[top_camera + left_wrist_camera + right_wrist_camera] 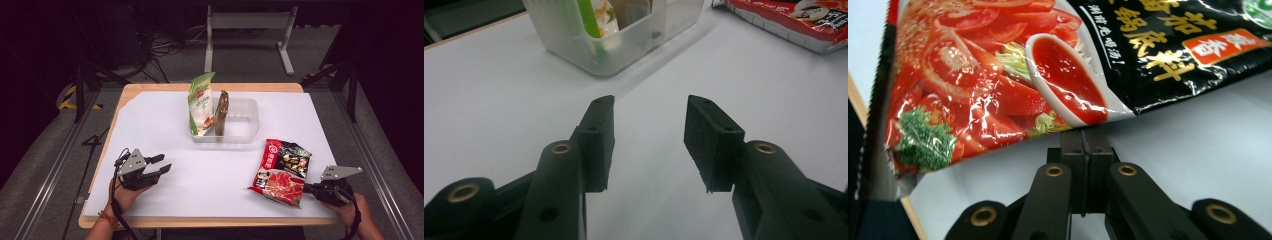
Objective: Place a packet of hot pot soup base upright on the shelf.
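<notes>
**White-topped table, three packets, one clear tub**

So the table (150, 222) is light wood with a big white sheet (210, 175) over nearly all of it, wood showing only at the far and near edges. The room around it is dark: grey floor, a tangle of cables behind the far edge, a pale metal frame (248, 30) standing back there, black and yellow tape on the floor off the far left corner.

Count: one clear plastic tub (240, 122) near the middle of the far edge, with two packets standing upright in its left end, one green and white pouch (201, 105) and one brown packet (221, 112) just beside it. Their print is too small to read.

The third packet is the red and black sauce packet (281, 172), lying flat near the near right corner. The right gripper view shows gold Chinese lettering on the black part, a red tag with more characters, plus a tomato and spoon picture. I can't make out a brand name.

Two grippers. The right gripper (1083, 137) has its jaws pinched together on the packet's near edge. The left gripper (159, 166) sits near the near left corner, jaws apart with nothing between them, pointing toward the tub.
</notes>
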`<control>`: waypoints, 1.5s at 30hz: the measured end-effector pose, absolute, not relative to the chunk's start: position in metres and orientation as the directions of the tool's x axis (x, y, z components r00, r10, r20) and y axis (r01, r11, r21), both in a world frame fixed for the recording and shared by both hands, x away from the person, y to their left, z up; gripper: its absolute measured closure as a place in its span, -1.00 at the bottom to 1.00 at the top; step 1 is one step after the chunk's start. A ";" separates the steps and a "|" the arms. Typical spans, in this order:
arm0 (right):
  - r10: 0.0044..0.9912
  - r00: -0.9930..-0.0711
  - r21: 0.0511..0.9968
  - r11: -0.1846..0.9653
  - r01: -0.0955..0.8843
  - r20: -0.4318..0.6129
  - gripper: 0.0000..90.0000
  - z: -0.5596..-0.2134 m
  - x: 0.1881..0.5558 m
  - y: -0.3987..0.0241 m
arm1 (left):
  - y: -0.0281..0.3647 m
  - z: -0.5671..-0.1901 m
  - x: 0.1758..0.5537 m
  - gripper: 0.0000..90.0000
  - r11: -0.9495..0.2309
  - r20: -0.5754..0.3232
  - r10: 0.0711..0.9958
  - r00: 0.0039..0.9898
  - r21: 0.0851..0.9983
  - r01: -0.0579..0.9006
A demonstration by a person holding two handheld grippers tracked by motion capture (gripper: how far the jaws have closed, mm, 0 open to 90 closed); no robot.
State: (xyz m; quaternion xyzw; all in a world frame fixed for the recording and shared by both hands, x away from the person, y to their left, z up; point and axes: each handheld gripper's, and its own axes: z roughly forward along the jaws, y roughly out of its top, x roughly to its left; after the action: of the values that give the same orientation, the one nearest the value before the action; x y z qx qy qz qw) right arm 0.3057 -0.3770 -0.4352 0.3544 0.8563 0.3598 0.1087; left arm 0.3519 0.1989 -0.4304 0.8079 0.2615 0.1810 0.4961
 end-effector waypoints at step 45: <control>0.832 -0.491 0.720 0.175 0.672 0.256 -0.56 -0.426 0.398 -0.401 | 0.197 -0.434 0.352 -0.22 -0.367 0.028 0.633 0.774 0.890 0.269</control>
State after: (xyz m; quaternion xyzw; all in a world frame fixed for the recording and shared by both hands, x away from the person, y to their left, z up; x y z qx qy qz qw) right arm 0.3981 -0.4011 -0.4258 0.4947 0.7602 0.4096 0.0980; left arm 0.3524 0.1974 -0.4343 0.8056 0.2798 0.1866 0.4878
